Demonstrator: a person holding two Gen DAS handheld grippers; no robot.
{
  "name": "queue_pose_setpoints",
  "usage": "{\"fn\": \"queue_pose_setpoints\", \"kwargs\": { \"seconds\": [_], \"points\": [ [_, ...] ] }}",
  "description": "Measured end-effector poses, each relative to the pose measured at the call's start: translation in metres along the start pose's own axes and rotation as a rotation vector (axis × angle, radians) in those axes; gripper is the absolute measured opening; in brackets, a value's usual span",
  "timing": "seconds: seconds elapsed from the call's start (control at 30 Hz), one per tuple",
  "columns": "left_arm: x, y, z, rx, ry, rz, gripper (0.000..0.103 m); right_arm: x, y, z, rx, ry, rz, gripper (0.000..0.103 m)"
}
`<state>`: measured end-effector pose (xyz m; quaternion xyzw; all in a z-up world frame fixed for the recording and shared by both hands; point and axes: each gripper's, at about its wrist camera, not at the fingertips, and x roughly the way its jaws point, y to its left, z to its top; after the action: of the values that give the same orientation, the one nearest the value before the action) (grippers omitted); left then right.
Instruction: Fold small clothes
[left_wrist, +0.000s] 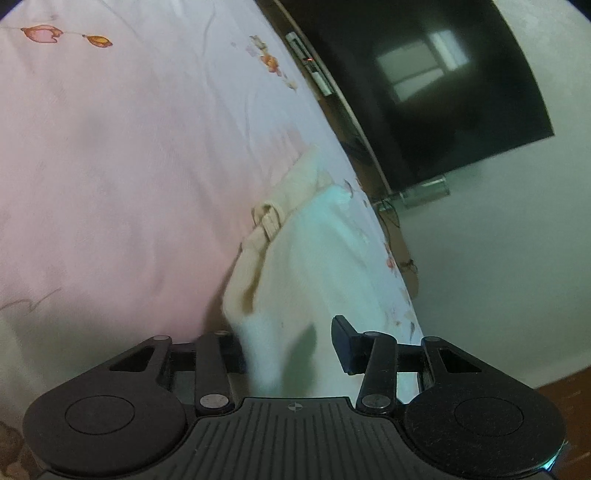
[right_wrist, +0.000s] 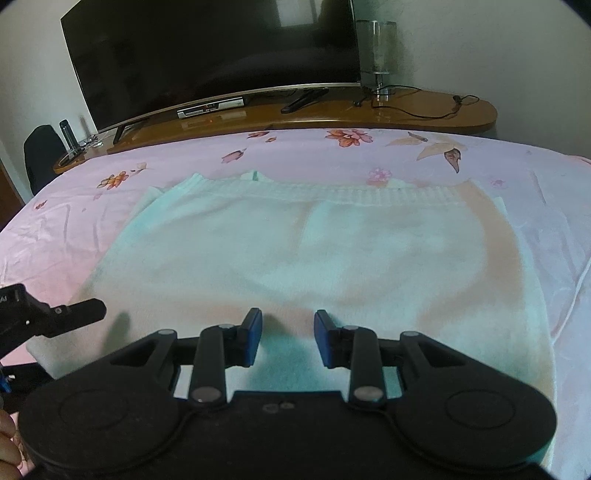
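Note:
A pale mint-white knitted garment (right_wrist: 295, 251) lies spread flat on the pink floral bedsheet (right_wrist: 55, 221), its ribbed hem toward the far side. My right gripper (right_wrist: 288, 341) is open and empty, just above the garment's near edge. My left gripper (left_wrist: 288, 350) is open with a corner of the garment (left_wrist: 295, 280) lying between its jaws; the left finger is partly hidden by cloth. A beige part of the garment (left_wrist: 273, 218) bunches beyond it. The left gripper also shows at the left edge of the right wrist view (right_wrist: 74, 312).
A wooden shelf (right_wrist: 406, 114) runs along the far edge of the bed, carrying a large dark TV (right_wrist: 214, 51), a set-top box (right_wrist: 210, 107), a remote, cables and a glass lamp (right_wrist: 376, 48). A dark chair (right_wrist: 40, 155) stands at the far left.

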<state>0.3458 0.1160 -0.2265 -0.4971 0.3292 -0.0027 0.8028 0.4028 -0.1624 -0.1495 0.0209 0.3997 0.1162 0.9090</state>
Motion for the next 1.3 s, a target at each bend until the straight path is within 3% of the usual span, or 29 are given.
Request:
{"fn": "queue_pose_setpoints", "kwargs": {
  "seconds": [0.27,0.43,0.47,0.53,0.6,0.73,0.9,1.03,1.17,1.3],
  "points": [
    [0.021,-0.004,-0.001,-0.101,-0.087,-0.03,0.048,-0.001,0.0,0.0,0.007,-0.012,-0.001,0.031],
    [0.046,-0.016,0.002,-0.091,-0.139,-0.039,0.048,0.003,0.0,0.003,-0.007,-0.022,0.004,0.032],
    [0.05,-0.017,0.002,-0.089,-0.144,-0.038,0.04,0.004,0.001,0.004,-0.012,-0.025,0.004,0.032],
    [0.055,-0.014,0.004,-0.089,-0.13,-0.009,0.014,0.008,0.001,0.009,-0.021,-0.034,-0.001,0.031],
    [0.057,-0.006,0.005,-0.119,-0.12,-0.013,0.011,0.012,0.003,0.013,-0.036,-0.042,-0.031,0.031],
    [0.05,-0.021,0.006,-0.053,-0.131,0.016,0.011,0.026,0.008,0.002,-0.129,-0.056,-0.096,0.029],
    [0.039,-0.069,0.008,0.175,-0.156,-0.003,0.01,0.026,0.013,-0.005,-0.186,-0.083,-0.122,0.029],
    [0.039,-0.112,-0.004,0.384,-0.13,-0.029,0.01,0.025,0.009,-0.004,-0.16,-0.086,-0.104,0.03],
    [0.06,-0.154,-0.032,0.56,-0.033,-0.075,0.01,0.012,-0.022,0.004,-0.009,-0.078,0.011,0.026],
    [0.087,-0.178,-0.073,0.684,0.095,-0.082,0.01,-0.019,-0.066,-0.001,0.117,-0.137,-0.03,0.027]
  ]
}}
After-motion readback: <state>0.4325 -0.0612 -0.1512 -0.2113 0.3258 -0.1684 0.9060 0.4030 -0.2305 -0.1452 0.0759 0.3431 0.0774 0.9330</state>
